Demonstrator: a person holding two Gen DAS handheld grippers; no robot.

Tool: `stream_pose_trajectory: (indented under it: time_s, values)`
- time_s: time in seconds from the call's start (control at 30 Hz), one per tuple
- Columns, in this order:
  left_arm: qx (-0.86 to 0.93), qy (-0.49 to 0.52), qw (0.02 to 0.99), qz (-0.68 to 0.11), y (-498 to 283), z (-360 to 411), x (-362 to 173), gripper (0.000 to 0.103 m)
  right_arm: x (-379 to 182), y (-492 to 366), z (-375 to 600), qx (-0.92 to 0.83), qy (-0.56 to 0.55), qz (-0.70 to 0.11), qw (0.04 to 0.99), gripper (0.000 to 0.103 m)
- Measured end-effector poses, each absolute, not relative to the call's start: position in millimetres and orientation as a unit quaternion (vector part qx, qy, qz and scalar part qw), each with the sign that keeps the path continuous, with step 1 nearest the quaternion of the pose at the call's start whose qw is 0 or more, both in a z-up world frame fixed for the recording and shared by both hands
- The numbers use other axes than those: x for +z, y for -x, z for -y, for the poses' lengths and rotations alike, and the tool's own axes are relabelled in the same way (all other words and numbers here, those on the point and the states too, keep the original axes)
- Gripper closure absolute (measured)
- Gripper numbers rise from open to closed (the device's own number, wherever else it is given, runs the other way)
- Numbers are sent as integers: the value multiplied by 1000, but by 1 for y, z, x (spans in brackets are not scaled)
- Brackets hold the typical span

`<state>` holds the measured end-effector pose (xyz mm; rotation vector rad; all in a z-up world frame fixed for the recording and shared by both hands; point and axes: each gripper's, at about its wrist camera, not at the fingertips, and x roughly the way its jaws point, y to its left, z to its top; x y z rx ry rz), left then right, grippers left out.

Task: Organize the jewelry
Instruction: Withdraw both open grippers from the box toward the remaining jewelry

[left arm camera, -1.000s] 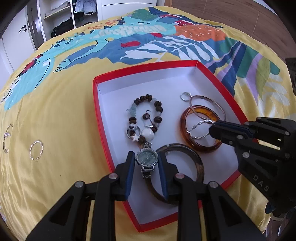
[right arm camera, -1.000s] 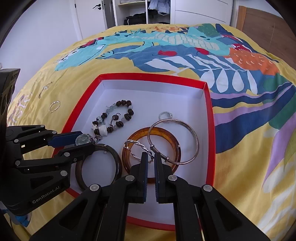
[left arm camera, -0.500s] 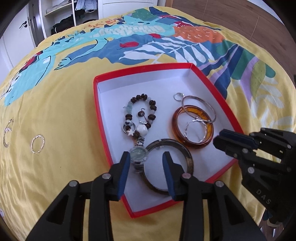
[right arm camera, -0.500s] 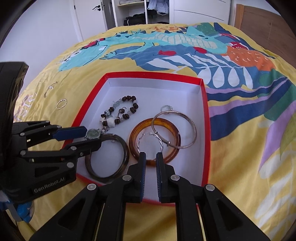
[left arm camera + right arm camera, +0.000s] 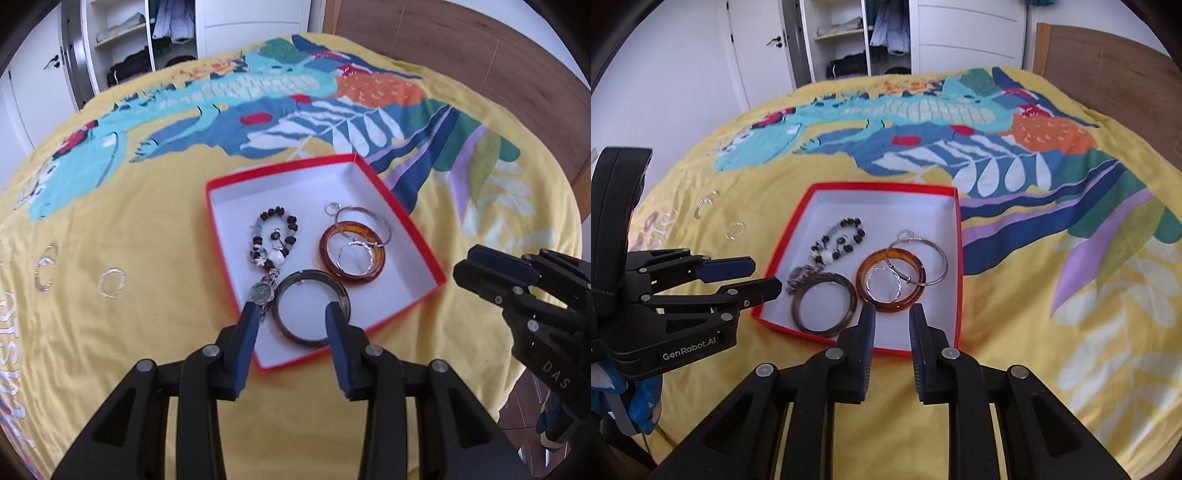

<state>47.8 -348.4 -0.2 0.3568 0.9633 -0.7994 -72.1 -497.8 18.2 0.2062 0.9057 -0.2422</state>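
While both grippers hover above the near edge of the red box, neither grips anything. The left gripper has its jaws spread wide over the box's near corner, and the right gripper holds its jaws moderately apart over the near rim.

The box, white inside, lies on a yellow bedspread with a colourful print. It holds:
- a dark brown bangle nearest the left gripper
- a watch touching the bangle's left side
- a beaded bracelet just beyond the watch
- an amber bangle to the right
- a twisted silver ring lying inside the amber bangle
- a thin silver bangle overlapping its far edge

Two small silver pieces lie on the bedspread, well apart from the box to its left.
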Motion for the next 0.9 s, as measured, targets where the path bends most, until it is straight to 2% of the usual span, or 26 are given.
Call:
stream_pose_trajectory:
  time_s: [0.23,0.47,0.63,0.9]
  values:
    - [-355,-159,818,-424,-27,302,40,67,63,95,462,-117,-91,-401,904,73]
    - [-318,-150,853,-386,-10,244,81,67,105,111,417,-102,-72,-366,922,71]
    - [-282,-125,880,-361,3,195,111,67,131,123,380,-90,-60,-341,934,64]
    - [-229,-94,914,-321,29,119,141,67,156,146,328,-73,-47,-319,944,59]
